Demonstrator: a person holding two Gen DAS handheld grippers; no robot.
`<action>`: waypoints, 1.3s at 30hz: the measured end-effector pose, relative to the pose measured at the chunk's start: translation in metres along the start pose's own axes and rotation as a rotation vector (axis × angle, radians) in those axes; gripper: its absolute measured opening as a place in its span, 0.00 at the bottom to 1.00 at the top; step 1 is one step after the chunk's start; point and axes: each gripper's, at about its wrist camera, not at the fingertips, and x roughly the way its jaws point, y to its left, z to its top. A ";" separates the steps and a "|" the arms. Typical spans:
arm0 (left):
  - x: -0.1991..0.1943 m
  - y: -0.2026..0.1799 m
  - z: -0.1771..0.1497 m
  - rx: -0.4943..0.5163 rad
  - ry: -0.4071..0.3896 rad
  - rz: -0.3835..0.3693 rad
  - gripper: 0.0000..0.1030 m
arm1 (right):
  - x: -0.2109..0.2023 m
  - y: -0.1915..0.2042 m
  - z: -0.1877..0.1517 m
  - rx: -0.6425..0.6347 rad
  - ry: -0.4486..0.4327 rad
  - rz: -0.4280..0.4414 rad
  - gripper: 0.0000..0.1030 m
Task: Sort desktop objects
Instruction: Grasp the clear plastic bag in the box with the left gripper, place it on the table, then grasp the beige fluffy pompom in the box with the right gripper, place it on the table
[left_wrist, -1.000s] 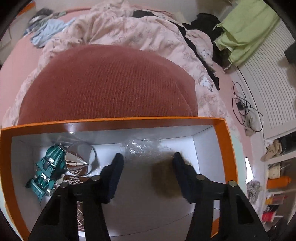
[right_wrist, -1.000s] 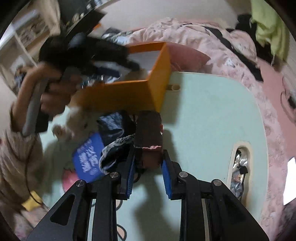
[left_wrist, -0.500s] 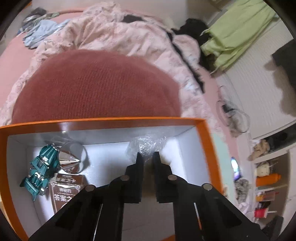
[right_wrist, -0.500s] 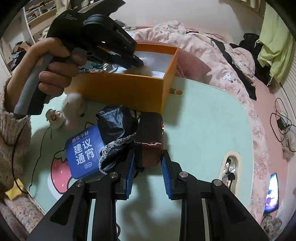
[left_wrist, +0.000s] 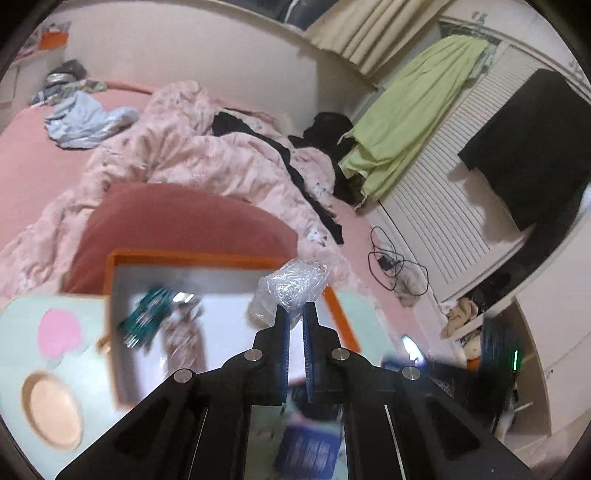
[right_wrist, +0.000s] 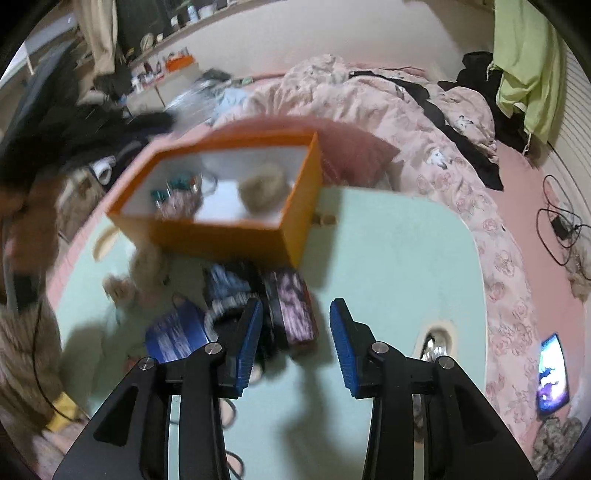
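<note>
My left gripper (left_wrist: 293, 314) is shut on a crumpled clear plastic bag (left_wrist: 295, 286), held above the right end of the orange box (left_wrist: 184, 256). In the box lie a teal toy car (left_wrist: 147, 314) and a brown booklet (left_wrist: 184, 339); the right wrist view also shows a fluffy beige ball (right_wrist: 264, 184) in it. My right gripper (right_wrist: 295, 321) hangs over the mint table (right_wrist: 388, 258), its jaws opening. A dark patterned case (right_wrist: 293, 314) lies below, just right of the left pad, and neither pad presses it. Beside it are a black lace cloth (right_wrist: 229, 284) and a blue pack (right_wrist: 177, 332).
A pale plush toy (right_wrist: 147, 273) lies before the orange box (right_wrist: 229, 236). A red pillow (left_wrist: 177, 221) and a pink quilt (left_wrist: 203, 155) rise behind the table. A cut-out hole (right_wrist: 436, 343) sits at the table's right. A person's sleeve (right_wrist: 22, 350) is at left.
The left gripper shut on the clear plastic bag in the box, then lifted it up and back. The right gripper's jaws spread off the dark case and rose a little.
</note>
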 end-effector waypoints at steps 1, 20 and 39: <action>-0.007 0.004 -0.009 0.006 -0.004 0.015 0.07 | -0.001 0.001 0.011 0.011 -0.013 0.029 0.39; -0.001 0.065 -0.122 0.012 0.071 0.285 0.39 | 0.141 0.056 0.112 -0.090 0.229 -0.268 0.53; -0.035 0.040 -0.066 0.088 -0.099 0.238 0.50 | 0.146 0.061 0.100 -0.168 0.248 -0.201 0.38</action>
